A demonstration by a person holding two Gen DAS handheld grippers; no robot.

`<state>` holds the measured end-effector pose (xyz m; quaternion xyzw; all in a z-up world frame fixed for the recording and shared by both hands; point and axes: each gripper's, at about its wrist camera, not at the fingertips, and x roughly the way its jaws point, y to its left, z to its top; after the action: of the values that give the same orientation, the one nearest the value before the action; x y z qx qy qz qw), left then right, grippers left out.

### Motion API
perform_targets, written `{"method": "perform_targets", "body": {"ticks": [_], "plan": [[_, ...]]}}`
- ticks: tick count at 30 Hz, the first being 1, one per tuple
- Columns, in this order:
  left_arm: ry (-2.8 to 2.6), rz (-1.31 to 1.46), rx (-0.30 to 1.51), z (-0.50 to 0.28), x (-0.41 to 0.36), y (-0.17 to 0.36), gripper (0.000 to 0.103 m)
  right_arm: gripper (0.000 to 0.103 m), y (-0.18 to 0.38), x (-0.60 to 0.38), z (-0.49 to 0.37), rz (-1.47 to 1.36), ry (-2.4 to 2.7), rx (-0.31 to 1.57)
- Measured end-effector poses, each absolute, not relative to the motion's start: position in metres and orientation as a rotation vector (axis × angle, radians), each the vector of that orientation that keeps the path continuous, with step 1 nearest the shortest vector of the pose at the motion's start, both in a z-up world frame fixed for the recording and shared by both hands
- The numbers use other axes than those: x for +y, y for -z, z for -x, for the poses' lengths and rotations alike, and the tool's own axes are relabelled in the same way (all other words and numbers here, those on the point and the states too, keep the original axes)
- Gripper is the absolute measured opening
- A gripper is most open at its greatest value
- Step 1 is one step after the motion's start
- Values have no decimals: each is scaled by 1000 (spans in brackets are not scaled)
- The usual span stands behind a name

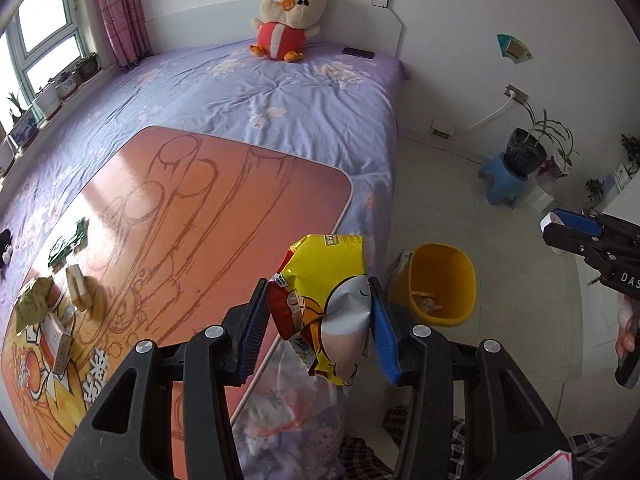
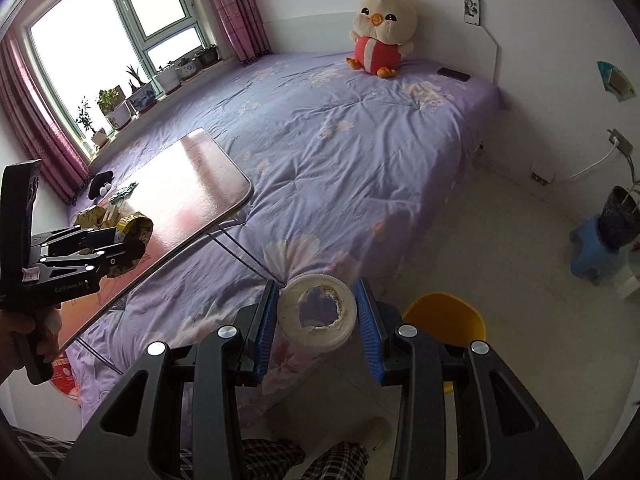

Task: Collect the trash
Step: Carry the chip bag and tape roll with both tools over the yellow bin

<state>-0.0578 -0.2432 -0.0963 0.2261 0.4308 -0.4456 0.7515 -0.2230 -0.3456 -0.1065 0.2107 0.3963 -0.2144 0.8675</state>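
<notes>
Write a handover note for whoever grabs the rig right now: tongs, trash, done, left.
Left tongs: shut on yellow snack bag, over the edge of the bed table.
Right tongs: shut on white plastic cup with torn lid, above the bed's edge.
Yellow bin on the floor beside the bed, some scraps already inside.
Left: drop both in the bin, then clear the wrappers on the table's far end.

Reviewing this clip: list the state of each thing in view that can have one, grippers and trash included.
left gripper: shut on yellow snack bag, lifted off the table
right gripper: shut on white cup, its lid torn open
yellow bin: upright on floor, open, some trash inside
folding table: standing on bed, wrappers left at one end
phone: lying flat on bed
</notes>
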Motion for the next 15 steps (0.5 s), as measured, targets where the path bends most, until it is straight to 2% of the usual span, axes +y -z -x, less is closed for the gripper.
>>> {"method": "perform_targets", "body": {"ticks": [8,15], "plan": [[1196,-638,924,111,-338,118,47,40,128,-408,298,-507,581,841],[1330,-758,942,153,-411,159,47,40,182,-455,328,-554,568,897]]}}
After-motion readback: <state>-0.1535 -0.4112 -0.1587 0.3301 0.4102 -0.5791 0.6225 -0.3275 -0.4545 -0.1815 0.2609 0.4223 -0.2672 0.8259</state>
